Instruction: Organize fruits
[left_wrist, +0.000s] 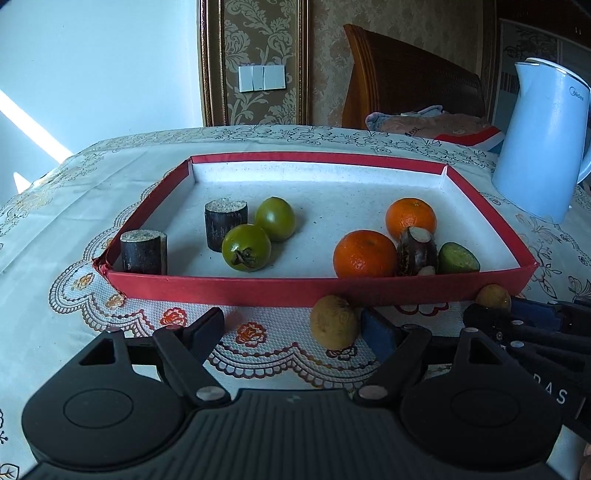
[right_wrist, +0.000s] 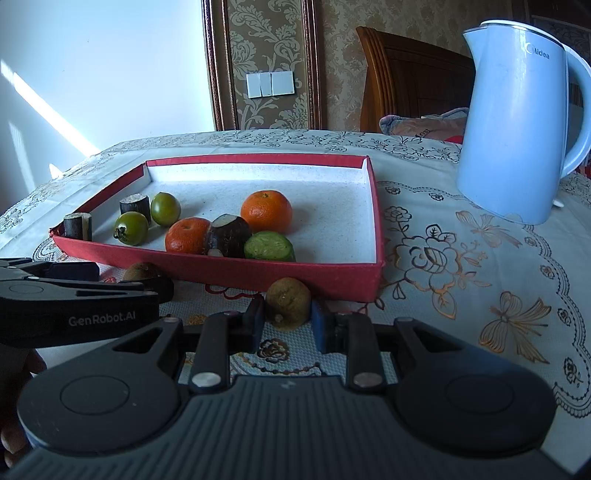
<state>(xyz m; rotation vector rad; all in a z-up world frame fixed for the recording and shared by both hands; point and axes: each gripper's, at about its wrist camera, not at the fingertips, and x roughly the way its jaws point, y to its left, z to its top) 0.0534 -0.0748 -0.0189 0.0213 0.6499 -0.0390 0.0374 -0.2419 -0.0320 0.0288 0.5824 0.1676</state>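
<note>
Red-walled tray (left_wrist: 236, 291) sits on the cloth-covered counter (left_wrist: 74, 206), holding two tangerines, two green fruits and dark cane pieces. Left tool (left_wrist: 295, 326) stands open, a brown fruit (left_wrist: 333, 326) beside its right finger. Right wrist view: right tool (right_wrist: 287, 325) is clamped on another brown fruit (right_wrist: 288, 301) just before the tray; a blue kettle (right_wrist: 517, 129) stands well apart.

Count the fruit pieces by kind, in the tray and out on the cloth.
Oranges: 2
Green round fruits: 2
Dark cane pieces: 2
Dark bulb: 1
Cut green piece: 1
Brown fruits outside the tray: 2, one clamped in the right tool
Total: 10
</note>
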